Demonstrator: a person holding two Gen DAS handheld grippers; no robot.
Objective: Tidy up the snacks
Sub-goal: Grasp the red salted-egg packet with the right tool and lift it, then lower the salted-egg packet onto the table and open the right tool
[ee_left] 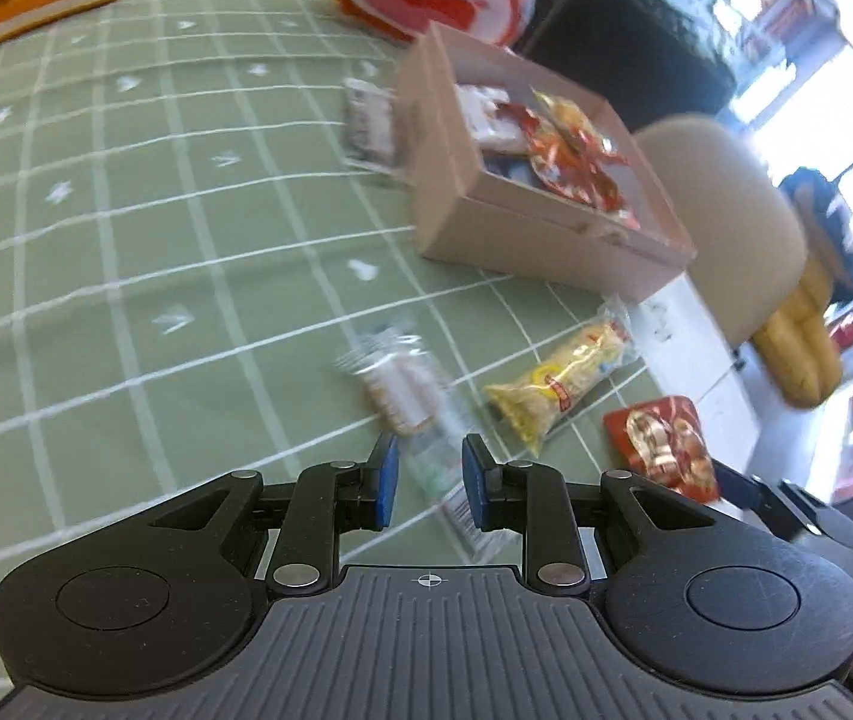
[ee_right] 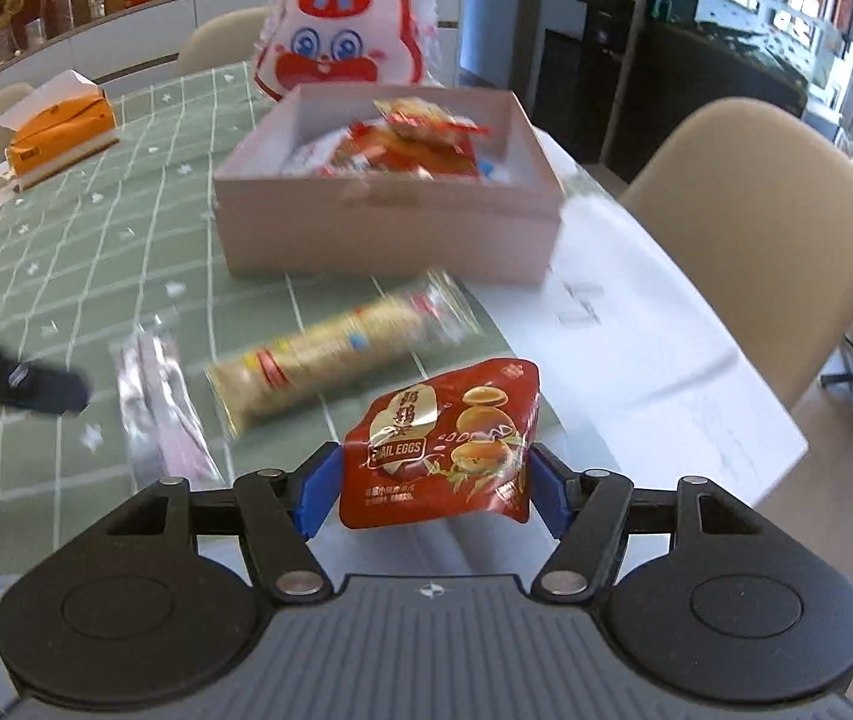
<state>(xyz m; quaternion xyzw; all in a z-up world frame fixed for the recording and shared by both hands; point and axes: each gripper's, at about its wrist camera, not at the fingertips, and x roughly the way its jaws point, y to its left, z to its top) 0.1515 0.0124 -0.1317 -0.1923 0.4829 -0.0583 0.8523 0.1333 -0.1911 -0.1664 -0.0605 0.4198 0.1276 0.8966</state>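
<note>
Right now your right gripper [ee_right: 435, 483] pinches a red packet of quail eggs [ee_right: 441, 447] between its blue pads [ee_right: 315, 495] — the packet stands upright in the grip, label facing the camera, lifted off the green checked tablecloth [ee_right: 96, 240]. From the left wrist view the same packet [ee_left: 663, 447] shows at the near table edge, beside the yellow snack tube.

Your left gripper [ee_left: 429, 483] has its fingers spread, nothing clamped. A clear-wrapped biscuit pack [ee_left: 405, 393] lies on the cloth just ahead of the gap between the pads [ee_left: 387, 480], its near end reaching between them; whether the pads touch the wrapper you cannot tell — that part is blurred.

On the table:
- Pink cardboard box [ee_right: 384, 228], open-topped, already holding several red and white snack packets [ee_right: 414, 144]. It sits beyond the loose snacks, near the table's right edge.
- Long yellow snack tube [ee_right: 330, 354] in clear wrap, lying between the box and your right gripper, apart from both.
- Clear-wrapped biscuit pack again in the right view [ee_right: 159, 405], left of the tube, with the dark tip of the left gripper [ee_right: 24, 387] near it.
- A small silver packet [ee_left: 369, 123] against the box's far outer wall.
- Rabbit-faced red and white bag [ee_right: 342, 30] behind the box.
- Orange tissue box [ee_right: 60, 129] at the far left of the cloth.

Beige chair [ee_right: 750, 228] stands at the right side of the table.
</note>
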